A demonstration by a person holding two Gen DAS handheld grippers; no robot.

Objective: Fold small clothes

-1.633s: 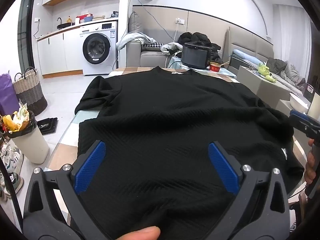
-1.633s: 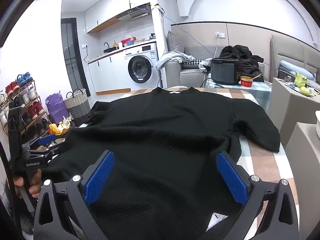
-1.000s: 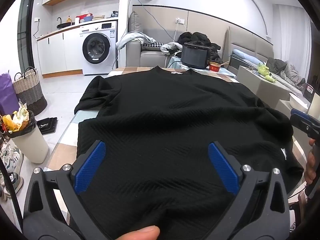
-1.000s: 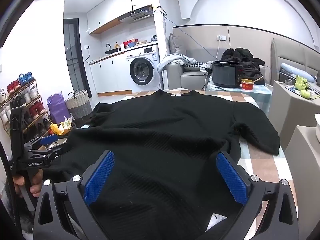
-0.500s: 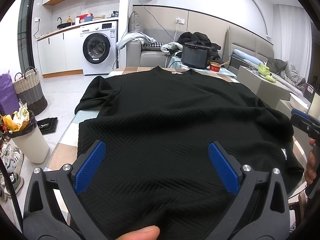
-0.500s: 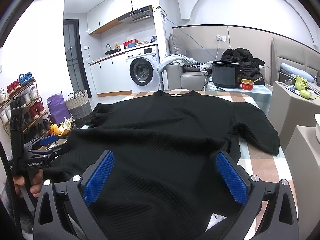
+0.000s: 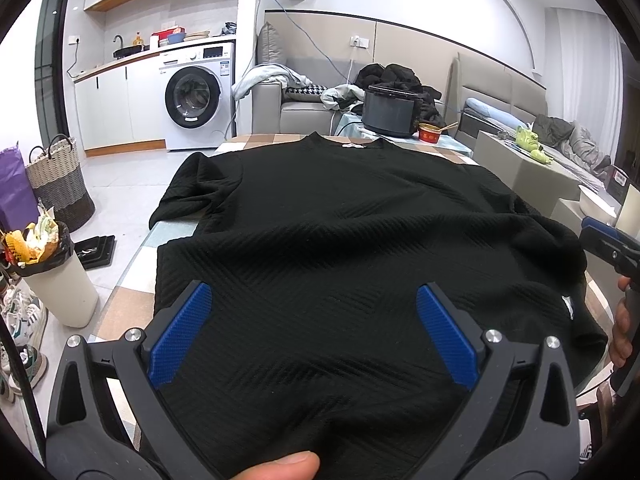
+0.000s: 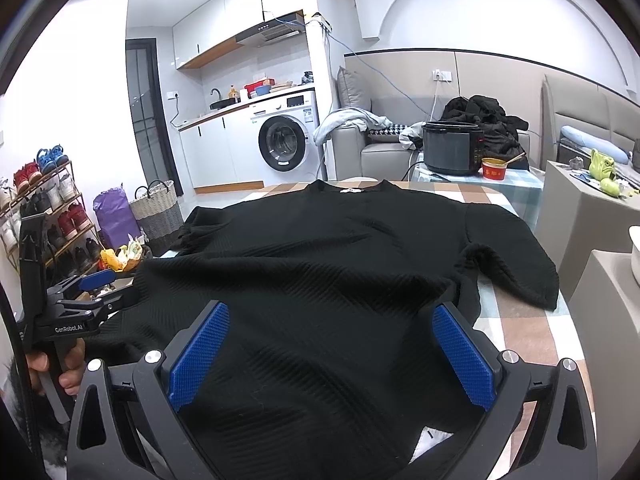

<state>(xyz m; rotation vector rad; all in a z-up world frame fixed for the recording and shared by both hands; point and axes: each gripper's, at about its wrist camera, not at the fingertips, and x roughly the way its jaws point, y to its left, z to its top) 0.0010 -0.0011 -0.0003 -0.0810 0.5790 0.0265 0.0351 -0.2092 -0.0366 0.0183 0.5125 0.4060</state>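
Two handheld grippers are positioned at the near edge of a checked table (image 8: 532, 320), one at each side of a black sweater (image 7: 360, 248). The sweater lies spread flat over most of the table top, neckline at the far end with a small white label visible at the collar, hem toward the cameras. Its left sleeve (image 7: 192, 192) is bunched and hangs over the left table edge; its right sleeve (image 8: 516, 264) lies on the table, angled outward, with checked cloth exposed just beside it. The left gripper (image 7: 314, 332) has its blue-padded fingers spread wide over the lower part of the sweater, with fabric visible between them and nothing clamped. A fingertip (image 7: 280, 466) of the person shows at the bottom of the left wrist view. The right gripper (image 8: 332, 348) is likewise fully spread above the hem area and grasps nothing; a white tag (image 8: 436, 438) shows near the hem between its fingers. Each gripper is also visible from the opposite wrist camera, at the sweater's side edge, held by a hand (image 8: 52, 364). Whether either gripper's pads touch the fabric cannot be determined. Beyond the table stand a washing machine (image 7: 196, 96), a grey sofa with piled clothing, a black cooker (image 8: 452, 148) and a red bowl (image 8: 494, 168). A bin (image 7: 52, 280) and a woven basket (image 7: 60, 184) stand on the floor at the left.
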